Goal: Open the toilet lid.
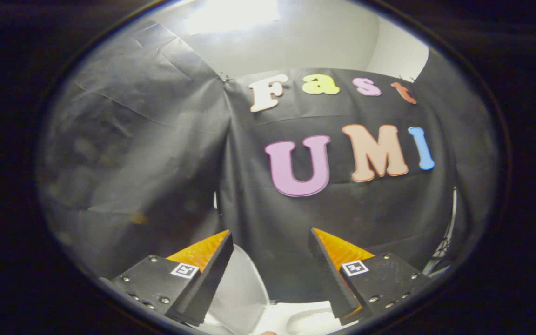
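My gripper point(270, 231) is open, its two fingers spread wide with nothing between them. It points up at the black cloth wall point(296, 214) of the booth. Low down between the fingers I see part of the white toilet: a rounded white lid point(242, 286) beside the left finger, which looks raised and tilted, and a strip of the white toilet body point(303, 320) below, by the right finger. The fingers hide the rest of the toilet. Neither finger touches the lid.
Black cloth hangs straight ahead and to the left point(147, 153). A white ceiling with a bright light point(231, 16) lies above. A thin white and dark fixture point(445, 246) runs down by the cloth's right side.
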The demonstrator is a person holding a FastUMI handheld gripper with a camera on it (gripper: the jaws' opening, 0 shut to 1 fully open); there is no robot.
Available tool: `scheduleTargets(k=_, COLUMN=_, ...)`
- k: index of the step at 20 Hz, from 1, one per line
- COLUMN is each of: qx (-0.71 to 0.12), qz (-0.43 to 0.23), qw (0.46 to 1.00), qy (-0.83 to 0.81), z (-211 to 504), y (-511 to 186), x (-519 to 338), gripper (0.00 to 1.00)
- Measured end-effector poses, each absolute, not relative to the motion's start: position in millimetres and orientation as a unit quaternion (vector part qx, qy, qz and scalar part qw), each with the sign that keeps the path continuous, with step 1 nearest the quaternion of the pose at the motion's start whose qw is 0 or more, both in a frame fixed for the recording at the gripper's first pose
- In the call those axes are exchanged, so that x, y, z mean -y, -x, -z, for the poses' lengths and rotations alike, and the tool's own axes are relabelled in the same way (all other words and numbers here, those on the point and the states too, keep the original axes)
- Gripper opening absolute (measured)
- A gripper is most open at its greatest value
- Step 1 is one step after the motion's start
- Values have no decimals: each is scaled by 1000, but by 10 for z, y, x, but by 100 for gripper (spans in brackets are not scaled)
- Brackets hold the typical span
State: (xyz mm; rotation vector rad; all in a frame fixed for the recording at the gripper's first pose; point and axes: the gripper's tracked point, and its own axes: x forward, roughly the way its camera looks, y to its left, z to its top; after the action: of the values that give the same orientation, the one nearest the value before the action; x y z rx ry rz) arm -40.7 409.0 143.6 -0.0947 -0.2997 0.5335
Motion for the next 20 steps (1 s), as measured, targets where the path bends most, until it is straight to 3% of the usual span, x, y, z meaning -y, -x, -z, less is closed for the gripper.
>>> scheduleTargets(k=10, qx=103, qz=-97, qw=985, qy=95, z=-1230, y=-76, x=-1850, gripper=96)
scheduleTargets(k=20, qx=47, qz=-46, qw=989, qy=132, z=-811, y=-290, x=-341, gripper=96)
